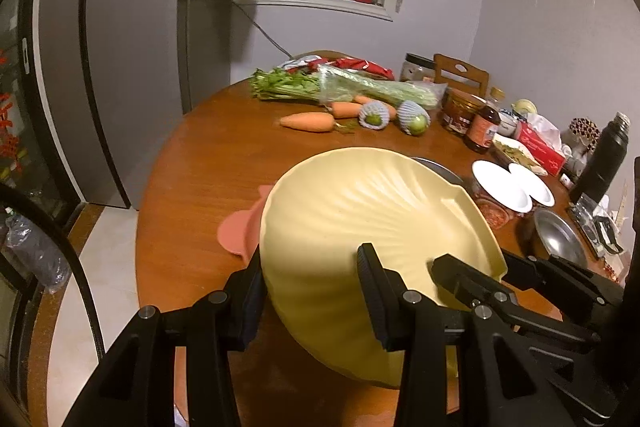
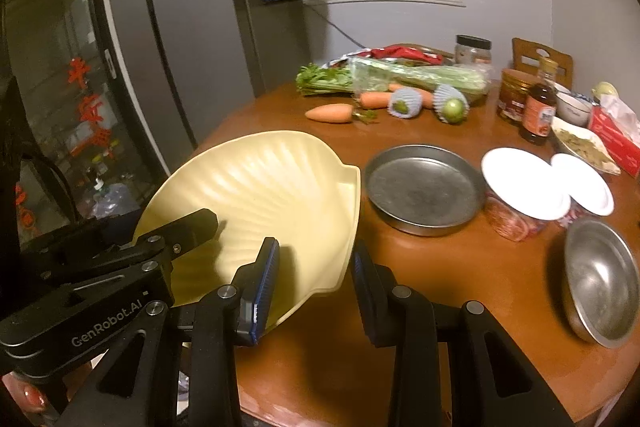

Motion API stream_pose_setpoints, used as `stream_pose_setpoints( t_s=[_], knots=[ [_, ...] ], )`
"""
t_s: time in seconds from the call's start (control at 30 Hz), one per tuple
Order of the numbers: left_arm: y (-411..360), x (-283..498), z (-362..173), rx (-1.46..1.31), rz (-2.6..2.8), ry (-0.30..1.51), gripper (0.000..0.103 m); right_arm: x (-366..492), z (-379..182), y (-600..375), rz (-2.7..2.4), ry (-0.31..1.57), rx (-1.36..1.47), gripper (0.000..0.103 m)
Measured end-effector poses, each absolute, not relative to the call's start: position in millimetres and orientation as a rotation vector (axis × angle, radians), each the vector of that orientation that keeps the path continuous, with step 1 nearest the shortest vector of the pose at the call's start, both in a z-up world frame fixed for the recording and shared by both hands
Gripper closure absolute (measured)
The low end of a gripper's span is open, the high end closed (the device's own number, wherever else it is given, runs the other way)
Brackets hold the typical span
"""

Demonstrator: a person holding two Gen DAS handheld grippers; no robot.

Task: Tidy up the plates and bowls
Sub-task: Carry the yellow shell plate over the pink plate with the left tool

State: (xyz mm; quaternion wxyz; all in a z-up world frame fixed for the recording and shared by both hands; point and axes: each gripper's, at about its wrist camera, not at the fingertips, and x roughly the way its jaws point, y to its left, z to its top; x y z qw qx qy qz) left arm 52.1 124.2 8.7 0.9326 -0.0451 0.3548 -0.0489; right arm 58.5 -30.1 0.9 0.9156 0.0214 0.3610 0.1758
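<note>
Both grippers hold one big yellow plate [image 1: 360, 227] up over the near edge of the round table [image 1: 192, 195]. The left gripper [image 1: 316, 307] is pinched on the plate's near rim, one finger inside the plate and one under it. The right gripper [image 2: 314, 291] is pinched on the rim beside it the same way. The plate is shaped like a shell with ribs. It is tilted, with its hollow side facing up and toward the cameras. Its wide round end points away, toward the far side of the table, and its long way runs from the grippers out to that end. The step in hand looks like carrying the plate to a spot with the other dishes. A pink plate [image 1: 236, 233] lies under it on the table, and a metal pan [image 2: 424, 187] sits just to the right. Next, both hands likely need to move together, level the plate, and set it down softly before letting go.
</note>
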Motion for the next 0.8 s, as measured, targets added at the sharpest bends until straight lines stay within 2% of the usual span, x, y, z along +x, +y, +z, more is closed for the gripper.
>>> stream_pose_setpoints(
  t_s=[0.8],
  knots=[
    [143.7, 107.8, -23.2, -0.086, -0.062, 0.802, 0.06, 93.0, -30.5, -0.9, 0.372, 0.82, 0.052, 0.063]
  ],
)
